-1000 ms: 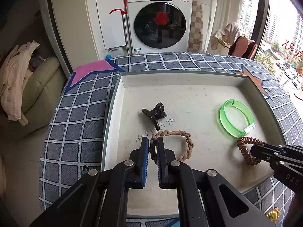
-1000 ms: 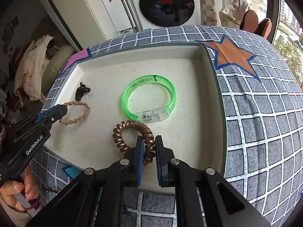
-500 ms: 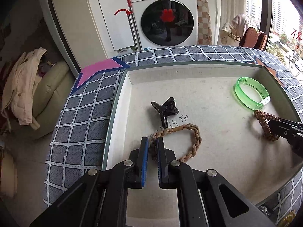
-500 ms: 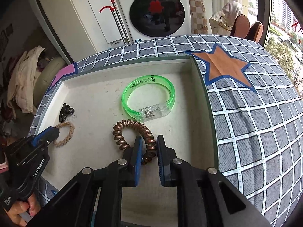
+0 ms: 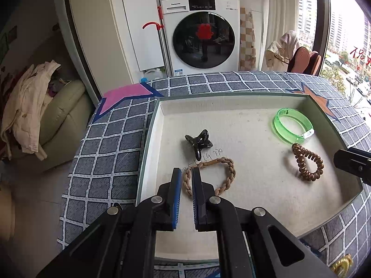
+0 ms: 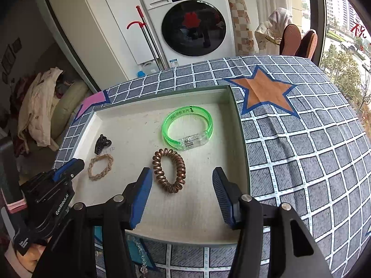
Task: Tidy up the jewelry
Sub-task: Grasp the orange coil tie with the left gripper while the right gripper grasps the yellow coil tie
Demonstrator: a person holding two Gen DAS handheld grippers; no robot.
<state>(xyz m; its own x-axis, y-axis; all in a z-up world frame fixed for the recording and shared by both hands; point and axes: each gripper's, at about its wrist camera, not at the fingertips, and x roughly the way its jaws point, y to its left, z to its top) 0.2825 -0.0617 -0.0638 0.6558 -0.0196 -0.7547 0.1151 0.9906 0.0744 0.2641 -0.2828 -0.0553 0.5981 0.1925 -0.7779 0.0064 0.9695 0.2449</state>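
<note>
A shallow beige tray (image 5: 231, 106) (image 6: 238, 139) holds a tan braided bracelet (image 5: 228, 173) (image 6: 100, 166), a black claw hair clip (image 5: 199, 142) (image 6: 102, 144), a copper spiral hair tie (image 5: 307, 162) (image 6: 169, 173) and a green translucent bangle (image 5: 293, 125) (image 6: 187, 126). My left gripper (image 5: 186, 175) (image 6: 69, 165) has its jaws nearly closed on either side of the braided bracelet's left loop, which lies on the tray floor. My right gripper (image 6: 183, 180) is open wide, and the spiral hair tie lies free on the tray between and just beyond its fingers.
The tray sits on a grey checked cloth (image 5: 111, 153) with a pink star (image 5: 120, 97) and an orange star (image 6: 264, 92). A washing machine (image 5: 204, 39) stands behind, and a sofa with clothes (image 5: 46, 115) is to the left.
My right gripper opened and let go of the spiral hair tie, which now lies on the tray. Both grippers pulled back and rose. The braided bracelet now lies flat on the tray.
</note>
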